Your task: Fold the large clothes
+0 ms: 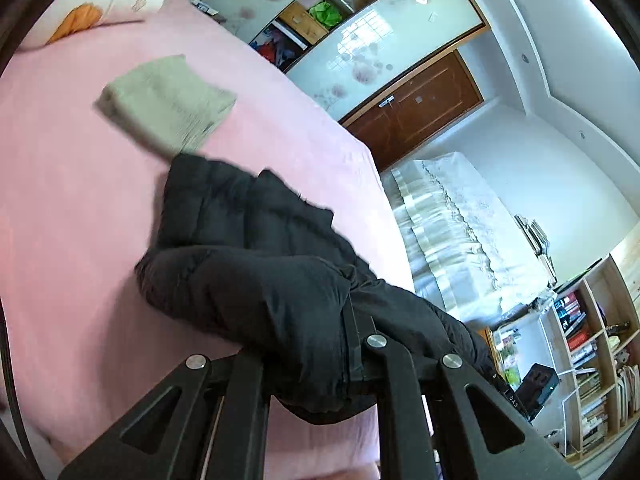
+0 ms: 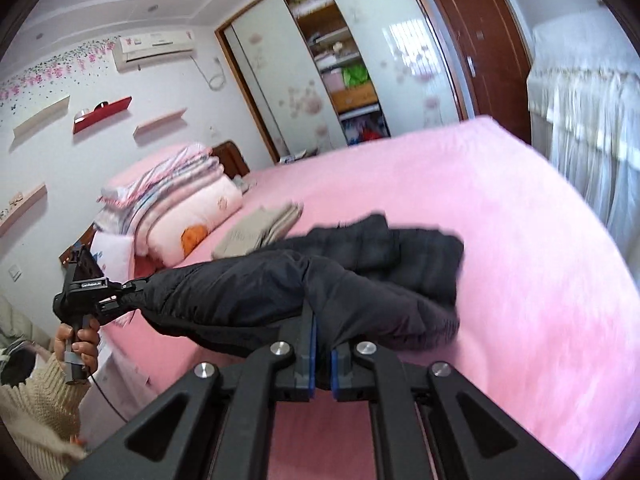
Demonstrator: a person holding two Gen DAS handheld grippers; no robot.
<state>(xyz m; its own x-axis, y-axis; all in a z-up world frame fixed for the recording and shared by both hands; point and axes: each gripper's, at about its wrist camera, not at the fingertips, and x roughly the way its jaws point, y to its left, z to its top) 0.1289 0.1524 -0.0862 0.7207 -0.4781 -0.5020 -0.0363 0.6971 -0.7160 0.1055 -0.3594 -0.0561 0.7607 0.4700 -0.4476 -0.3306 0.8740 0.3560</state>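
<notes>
Left hand-held gripper (image 1: 352,344) clamped on black jacket (image 1: 256,264), jacket draped from jaws onto pink bed (image 1: 72,200), folded beige cloth (image 1: 168,100) beyond it, pillow (image 1: 100,4) at bed's far corner

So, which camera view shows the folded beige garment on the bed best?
The left wrist view: the folded beige garment lies in full sight on the pink bed, its whole top face visible. In the right wrist view it appears small, and the black jacket hides its near edge.
</notes>
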